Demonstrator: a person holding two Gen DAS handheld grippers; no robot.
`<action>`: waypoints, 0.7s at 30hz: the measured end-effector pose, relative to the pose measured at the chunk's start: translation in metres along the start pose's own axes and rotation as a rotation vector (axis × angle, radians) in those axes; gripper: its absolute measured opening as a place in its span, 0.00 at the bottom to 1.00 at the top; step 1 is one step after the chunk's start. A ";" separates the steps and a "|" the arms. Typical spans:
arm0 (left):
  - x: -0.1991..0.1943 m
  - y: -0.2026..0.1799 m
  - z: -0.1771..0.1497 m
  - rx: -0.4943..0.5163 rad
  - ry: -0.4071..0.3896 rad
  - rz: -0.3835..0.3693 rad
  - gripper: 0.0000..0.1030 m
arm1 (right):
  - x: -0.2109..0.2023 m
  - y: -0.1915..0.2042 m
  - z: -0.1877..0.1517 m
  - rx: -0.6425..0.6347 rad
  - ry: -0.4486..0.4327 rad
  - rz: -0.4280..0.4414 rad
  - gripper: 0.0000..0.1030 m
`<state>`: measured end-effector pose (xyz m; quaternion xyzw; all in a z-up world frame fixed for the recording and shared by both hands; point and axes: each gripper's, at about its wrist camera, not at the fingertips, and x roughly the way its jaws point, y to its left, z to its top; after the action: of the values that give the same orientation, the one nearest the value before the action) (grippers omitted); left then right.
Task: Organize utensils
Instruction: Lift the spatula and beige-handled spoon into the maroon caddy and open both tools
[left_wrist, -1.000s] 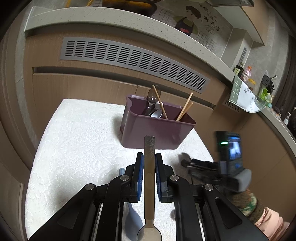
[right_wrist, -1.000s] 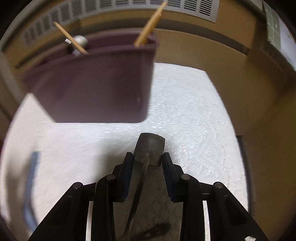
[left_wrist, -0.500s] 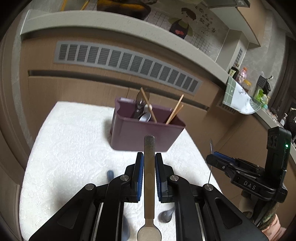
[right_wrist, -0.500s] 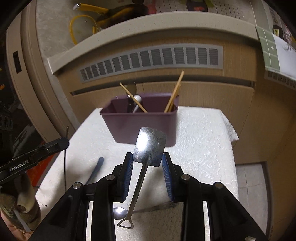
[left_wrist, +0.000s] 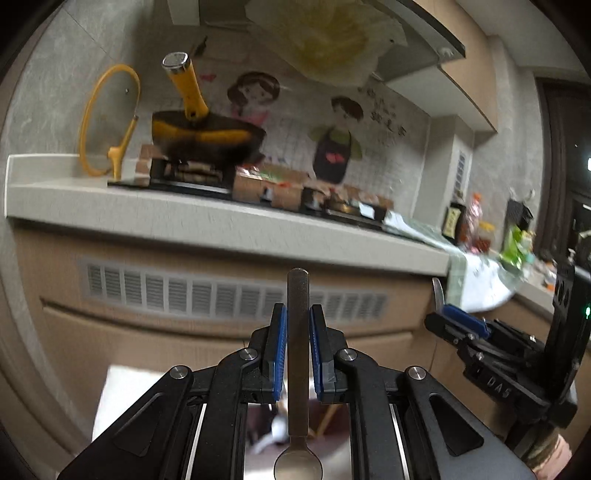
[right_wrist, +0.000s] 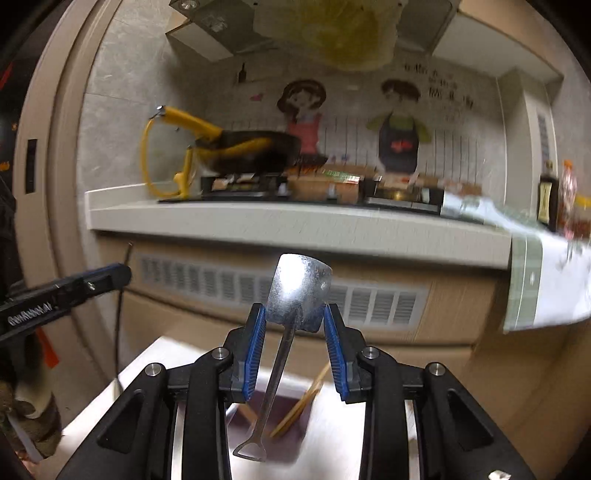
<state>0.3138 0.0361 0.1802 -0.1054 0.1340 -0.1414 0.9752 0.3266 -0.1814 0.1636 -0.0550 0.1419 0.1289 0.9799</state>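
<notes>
Yellow-handled pan (left_wrist: 207, 142) on stove (left_wrist: 192, 173)

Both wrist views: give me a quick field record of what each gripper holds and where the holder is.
left gripper: shut on a spoon by its handle, bowl toward the camera
right gripper: shut on a small spatula at its blade, handle hanging down
holder: purple, low in frame beneath the jaws, chopsticks inside
background: counter with pan

Home kitchen, countertop (left_wrist: 221, 218), stove pan (left_wrist: 207, 142)
</notes>
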 end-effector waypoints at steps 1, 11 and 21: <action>0.008 0.003 0.002 -0.004 -0.004 0.004 0.12 | 0.011 0.000 0.002 -0.007 -0.003 -0.004 0.29; 0.094 0.034 -0.033 -0.050 0.037 0.028 0.12 | 0.093 0.004 -0.029 -0.035 0.057 0.007 0.29; 0.130 0.041 -0.077 -0.034 0.117 0.058 0.15 | 0.128 0.007 -0.076 -0.062 0.109 0.001 0.29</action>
<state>0.4215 0.0223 0.0673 -0.1093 0.1963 -0.1166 0.9674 0.4235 -0.1552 0.0536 -0.0920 0.1910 0.1304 0.9685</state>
